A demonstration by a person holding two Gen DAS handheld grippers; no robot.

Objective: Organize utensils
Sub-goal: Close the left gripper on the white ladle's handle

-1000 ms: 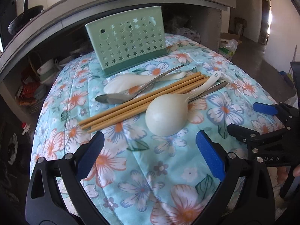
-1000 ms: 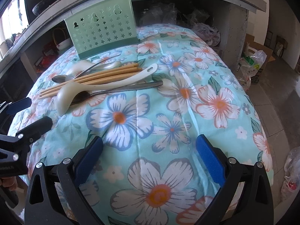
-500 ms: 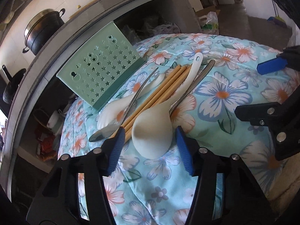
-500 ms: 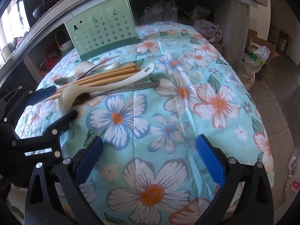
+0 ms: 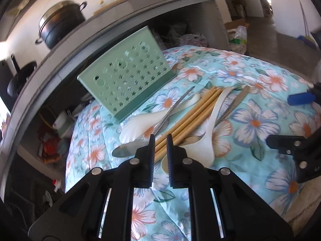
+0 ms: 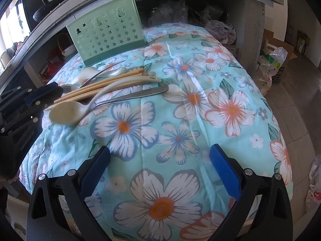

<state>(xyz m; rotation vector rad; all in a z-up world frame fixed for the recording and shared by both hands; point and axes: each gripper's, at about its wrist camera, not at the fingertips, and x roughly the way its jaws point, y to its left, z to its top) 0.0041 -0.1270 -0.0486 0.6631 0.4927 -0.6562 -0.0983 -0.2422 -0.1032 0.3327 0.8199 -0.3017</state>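
A green perforated utensil holder [image 5: 128, 84] [image 6: 106, 38] stands at the far side of the floral tablecloth. Before it lie wooden chopsticks [image 5: 192, 112] [image 6: 100, 88], two cream ladles [image 5: 202, 138] [image 6: 80, 108], and metal spoons [image 5: 158, 124] [image 6: 136, 95]. My left gripper [image 5: 161, 138] is shut on the near ends of the chopsticks; it also shows in the right wrist view [image 6: 46, 94]. My right gripper [image 6: 160, 160] is open and empty above the cloth, to the right of the utensils.
The floral tablecloth [image 6: 220, 108] covers a rounded table. A grey shelf [image 5: 140, 16] with a black pot [image 5: 60, 26] runs behind. Clutter and plastic bags [image 6: 270, 64] sit on the floor at right and under the shelf.
My left gripper moved forward and left from the ladle bowl to the chopsticks and closed its jaws on their near ends. The right gripper stayed open and hardly moved.
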